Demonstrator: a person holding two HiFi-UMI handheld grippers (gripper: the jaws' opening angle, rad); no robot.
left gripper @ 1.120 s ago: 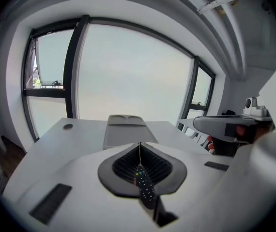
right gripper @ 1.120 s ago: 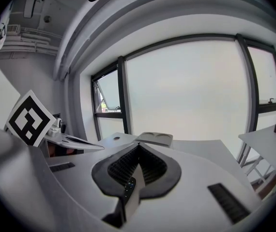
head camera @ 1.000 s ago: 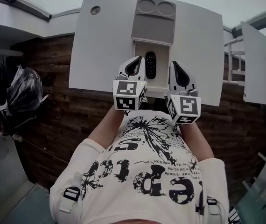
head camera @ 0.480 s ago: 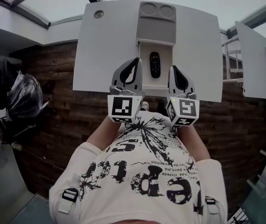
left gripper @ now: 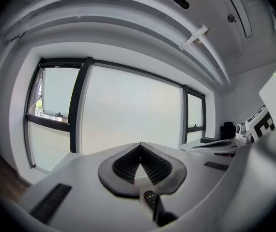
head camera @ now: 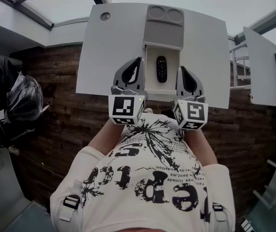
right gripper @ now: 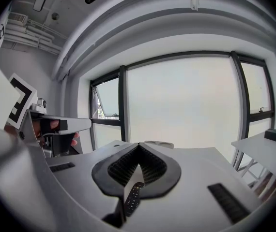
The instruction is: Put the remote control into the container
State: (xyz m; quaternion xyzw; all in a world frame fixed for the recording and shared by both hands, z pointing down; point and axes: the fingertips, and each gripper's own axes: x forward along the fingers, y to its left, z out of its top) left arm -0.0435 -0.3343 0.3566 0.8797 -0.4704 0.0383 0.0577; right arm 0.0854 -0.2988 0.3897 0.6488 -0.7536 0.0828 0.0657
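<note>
The black remote control (head camera: 161, 68) lies flat inside the open beige container (head camera: 150, 77) on the white table (head camera: 114, 52), near its front edge. The container's grey lid (head camera: 164, 27) with two round wells lies just beyond it. My left gripper (head camera: 139, 61) hovers left of the container and my right gripper (head camera: 180, 69) right of it; neither touches the remote. In the left gripper view the jaws meet at their tips (left gripper: 140, 144), shut and empty, with the remote (left gripper: 151, 200) below. The right gripper (right gripper: 139, 145) is likewise shut on nothing, above the remote (right gripper: 132, 200).
A round cable hole (head camera: 105, 16) sits at the table's far left corner. A second white table (head camera: 263, 66) stands to the right with a dark object at its edge. A black bag (head camera: 25, 98) hangs at the left. Large windows lie ahead of both grippers.
Both grippers have drawn slightly back and apart from the container, the left one moving leftward. The remote stays in the container. Both stay shut.
</note>
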